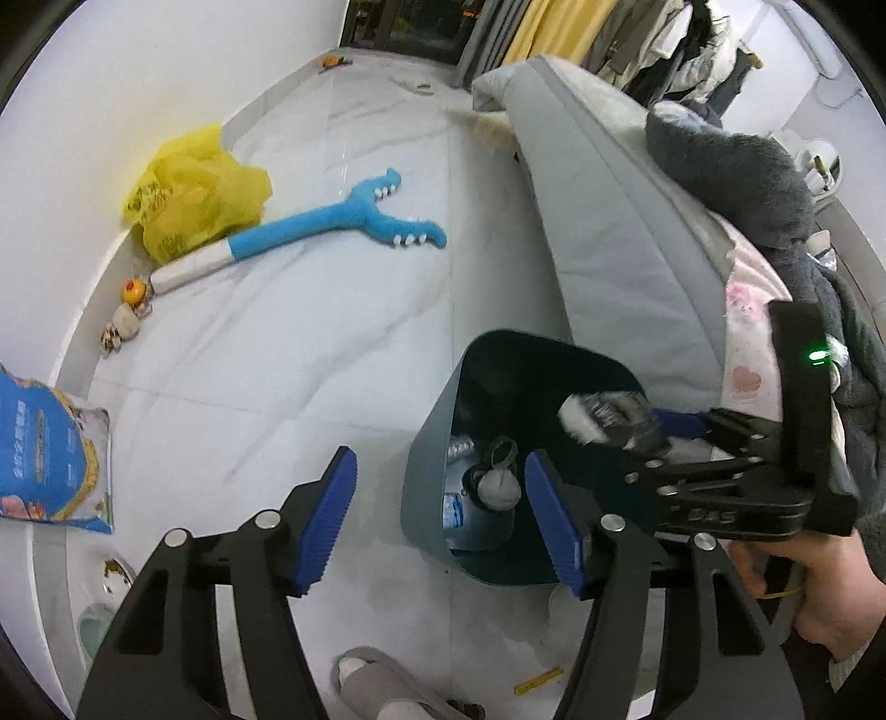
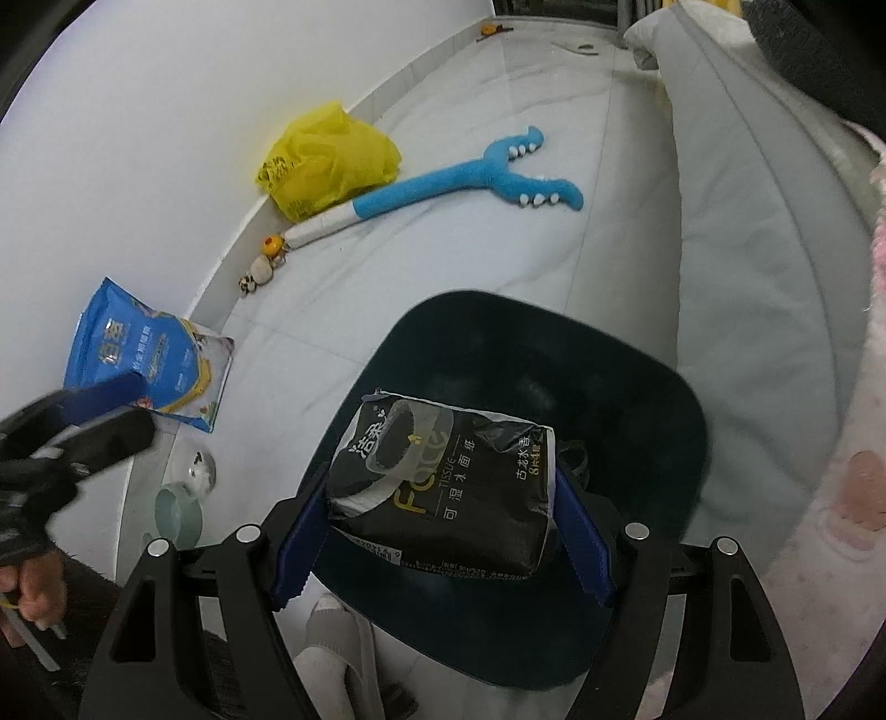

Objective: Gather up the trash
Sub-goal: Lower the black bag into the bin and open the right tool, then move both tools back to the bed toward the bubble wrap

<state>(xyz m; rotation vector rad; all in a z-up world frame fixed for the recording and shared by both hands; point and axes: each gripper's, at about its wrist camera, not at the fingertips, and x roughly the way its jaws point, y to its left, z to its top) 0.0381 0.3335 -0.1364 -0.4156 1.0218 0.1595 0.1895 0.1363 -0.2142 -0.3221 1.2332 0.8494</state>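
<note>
Against the wall on the left lie a blue bag (image 2: 149,360) and a yellow plastic bag (image 2: 326,158), with a blue plush toy (image 2: 470,177) stretched across the pale tiled floor (image 1: 277,354). The left gripper (image 1: 437,518) hangs spread and empty beside the dark bin (image 1: 432,471), likely clear of the drop. Over the bin's mouth the right gripper (image 2: 443,531) pinches a black tissue pack (image 2: 443,487), seemingly ready for release. A grey mattress (image 1: 609,232) runs along the right

White wall (image 1: 166,66), pale marble-tiled floor (image 1: 277,343), grey bed (image 1: 609,232) alongside, yellow curtain (image 1: 548,27) beyond.
</note>
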